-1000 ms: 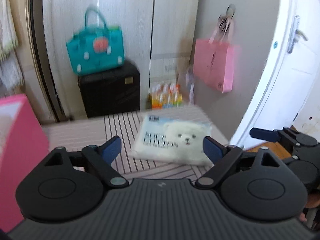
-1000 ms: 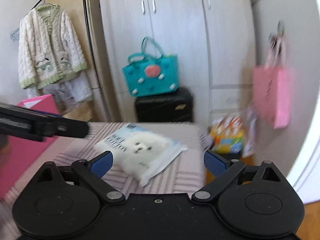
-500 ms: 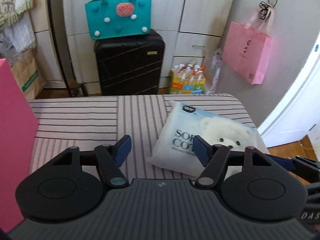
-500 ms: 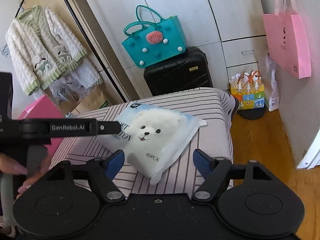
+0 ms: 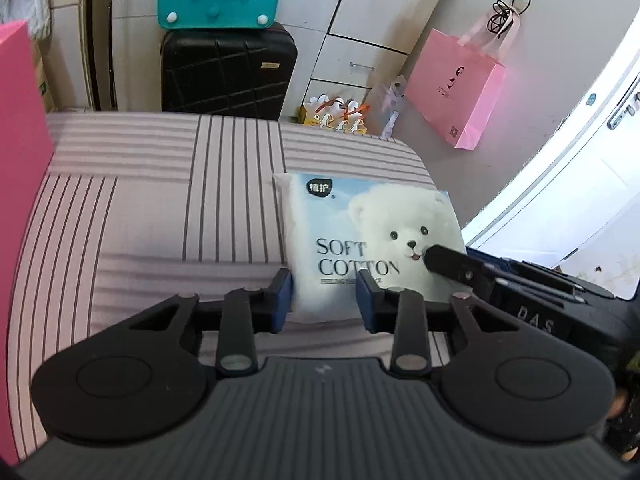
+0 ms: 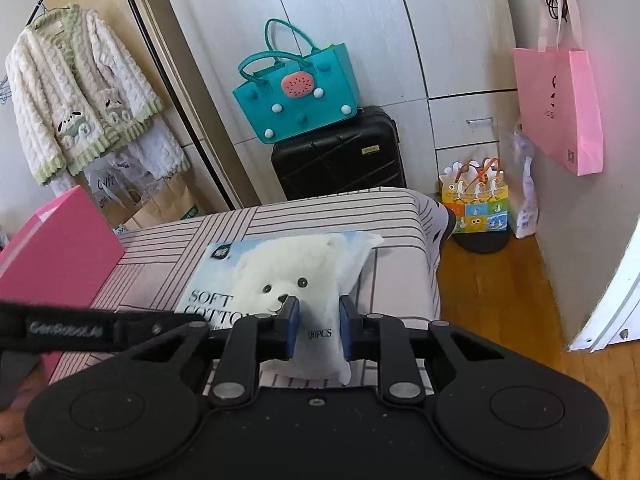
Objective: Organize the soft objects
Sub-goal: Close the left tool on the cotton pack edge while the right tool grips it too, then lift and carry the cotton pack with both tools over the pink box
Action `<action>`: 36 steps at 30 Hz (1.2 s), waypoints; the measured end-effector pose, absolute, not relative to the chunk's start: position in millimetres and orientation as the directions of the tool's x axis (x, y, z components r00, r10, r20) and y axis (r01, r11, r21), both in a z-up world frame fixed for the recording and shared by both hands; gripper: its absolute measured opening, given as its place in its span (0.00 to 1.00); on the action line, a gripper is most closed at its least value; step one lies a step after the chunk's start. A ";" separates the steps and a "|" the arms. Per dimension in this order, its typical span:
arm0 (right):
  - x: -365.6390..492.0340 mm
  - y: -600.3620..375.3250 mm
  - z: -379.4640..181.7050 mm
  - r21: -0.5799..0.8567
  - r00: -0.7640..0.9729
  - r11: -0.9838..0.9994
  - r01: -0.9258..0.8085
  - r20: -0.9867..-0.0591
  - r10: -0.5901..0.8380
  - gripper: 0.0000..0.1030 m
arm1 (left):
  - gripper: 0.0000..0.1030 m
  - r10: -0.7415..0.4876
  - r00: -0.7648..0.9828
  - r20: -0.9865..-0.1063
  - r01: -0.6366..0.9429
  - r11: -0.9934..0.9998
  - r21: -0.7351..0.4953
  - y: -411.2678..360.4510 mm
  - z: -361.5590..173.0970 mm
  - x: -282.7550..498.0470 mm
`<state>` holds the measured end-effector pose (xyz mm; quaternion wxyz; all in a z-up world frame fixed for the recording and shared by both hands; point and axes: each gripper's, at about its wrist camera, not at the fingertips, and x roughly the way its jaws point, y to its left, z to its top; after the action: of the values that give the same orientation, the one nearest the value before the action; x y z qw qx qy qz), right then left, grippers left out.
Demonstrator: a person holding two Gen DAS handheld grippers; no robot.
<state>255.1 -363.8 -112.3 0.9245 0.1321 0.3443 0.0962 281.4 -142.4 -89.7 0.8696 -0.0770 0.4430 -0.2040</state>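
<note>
- Cotton pack (image 5: 360, 236) – soft plastic bag w/ white bear print & "SOFT COTTON" – lies flat on striped bedsheet (image 5: 160, 208), near the bed's far right corner.
- Right gripper (image 6: 316, 330): blue pads pressed into the pack's near corner by the "120PCS" print; plastic bunched between them, so pinching the pack.
- Left gripper (image 5: 324, 300): jaws closing on the pack's near left edge; the pack's edge sits between the blue pads (image 5: 282, 300), both pads look to be touching the bag.
- In left view the right gripper's finger comes in from the right & lies over the bear's mouth. In right view the left gripper's black arm crosses the lower left, w/ part of a hand (image 6: 16, 412) under it.
- Pink box (image 6: 60, 256) stands on the bed at left, well apart from the pack.
- Beyond bed's foot: black suitcase (image 6: 340, 156) w/ teal tote (image 6: 296, 92) on top, in front of white wardrobe (image 6: 360, 20).
- Pink paper bag (image 6: 560, 108) hangs on right wall; colourful gift bag (image 6: 476, 204) on wood floor below.
- Fluffy cream-green cardigan (image 6: 76, 92) hangs at left on a rack.
</note>
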 end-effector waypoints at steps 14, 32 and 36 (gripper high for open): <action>263.3 -378.1 -120.1 0.375 0.714 0.926 -0.040 -0.637 0.289 0.37 | 0.34 -0.433 0.558 -0.708 0.235 0.901 -0.365 -140.4 -98.3 298.4; 253.7 -352.0 -106.8 0.330 0.703 0.944 -0.007 -0.670 0.239 0.31 | 0.24 -0.481 0.595 -0.644 0.340 0.876 -0.341 -139.7 -73.6 268.7; 233.4 -339.8 -98.5 0.330 0.715 0.944 0.014 -0.663 0.221 0.32 | 0.24 -0.477 0.578 -0.662 0.365 0.877 -0.313 -134.2 -63.0 256.6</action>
<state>233.4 -339.8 -98.5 0.9126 0.1576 0.3730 0.0565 256.6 -134.2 -63.0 0.8855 -0.0713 0.3928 -0.2378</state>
